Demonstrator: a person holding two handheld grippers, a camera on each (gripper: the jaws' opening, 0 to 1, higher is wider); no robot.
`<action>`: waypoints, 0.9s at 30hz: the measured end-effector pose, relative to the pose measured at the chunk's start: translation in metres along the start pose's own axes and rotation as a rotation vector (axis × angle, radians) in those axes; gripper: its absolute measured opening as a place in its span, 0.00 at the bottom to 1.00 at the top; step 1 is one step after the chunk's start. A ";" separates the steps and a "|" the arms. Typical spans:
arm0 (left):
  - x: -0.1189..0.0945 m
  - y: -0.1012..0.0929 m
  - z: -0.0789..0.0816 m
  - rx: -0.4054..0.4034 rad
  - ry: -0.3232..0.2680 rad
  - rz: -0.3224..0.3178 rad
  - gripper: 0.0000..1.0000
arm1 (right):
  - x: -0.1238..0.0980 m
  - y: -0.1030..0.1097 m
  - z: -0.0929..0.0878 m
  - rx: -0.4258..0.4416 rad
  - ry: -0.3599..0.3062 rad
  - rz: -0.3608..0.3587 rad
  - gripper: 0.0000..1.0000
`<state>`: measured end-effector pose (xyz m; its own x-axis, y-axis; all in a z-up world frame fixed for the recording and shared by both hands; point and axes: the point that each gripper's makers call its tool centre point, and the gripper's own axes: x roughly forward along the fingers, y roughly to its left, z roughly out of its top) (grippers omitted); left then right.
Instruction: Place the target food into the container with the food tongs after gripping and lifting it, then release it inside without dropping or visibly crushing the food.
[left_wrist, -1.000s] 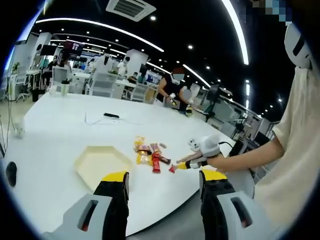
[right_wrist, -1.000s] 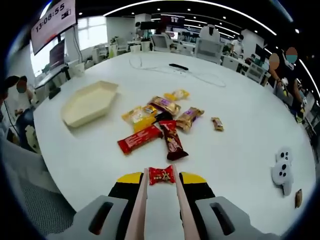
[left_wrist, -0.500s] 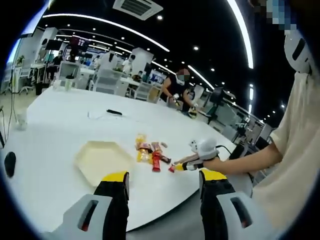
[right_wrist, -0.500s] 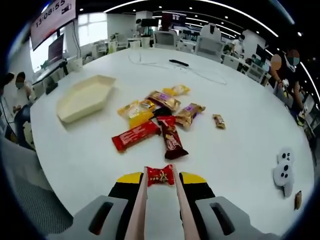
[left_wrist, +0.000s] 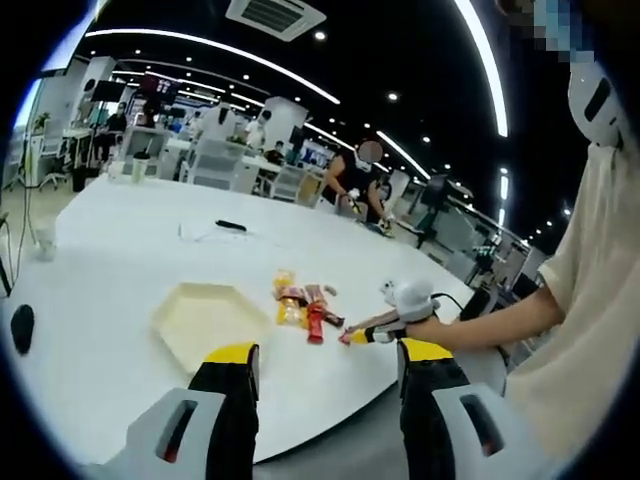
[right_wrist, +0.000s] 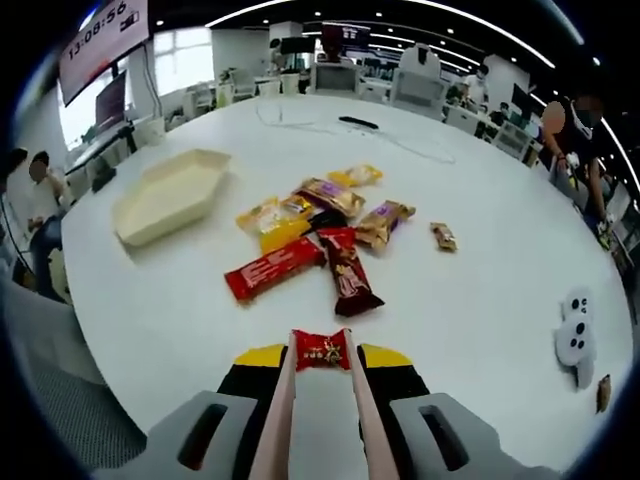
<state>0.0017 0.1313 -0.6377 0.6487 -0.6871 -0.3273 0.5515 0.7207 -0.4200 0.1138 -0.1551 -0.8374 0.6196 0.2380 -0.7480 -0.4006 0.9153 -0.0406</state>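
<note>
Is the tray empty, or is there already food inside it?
Empty. The tray shows only its bare cream floor; the red candy sits between the tongs.

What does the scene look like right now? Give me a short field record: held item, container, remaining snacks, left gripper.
held item: small red candy pinched between the tips of the tongs in the right gripper, above the white table
container: cream hexagonal tray, nothing visible inside, apart from the snack pile
remaining snacks: cluster of wrapped bars on the table between the candy and the tray
left gripper: left gripper open, holding nothing, near the table edge
</note>
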 end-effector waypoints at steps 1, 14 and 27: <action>0.000 0.000 0.000 -0.001 -0.001 0.001 0.55 | 0.000 0.000 0.000 0.001 0.000 0.000 0.26; -0.002 -0.003 0.001 -0.010 -0.008 0.004 0.54 | -0.003 0.005 0.000 0.038 -0.002 -0.001 0.25; 0.000 -0.004 -0.001 -0.028 -0.010 0.002 0.55 | -0.002 0.002 -0.002 0.125 -0.020 0.012 0.25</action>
<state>-0.0011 0.1282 -0.6364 0.6552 -0.6847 -0.3192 0.5354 0.7189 -0.4432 0.1099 -0.1544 -0.8373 0.6287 0.2545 -0.7348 -0.3218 0.9454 0.0521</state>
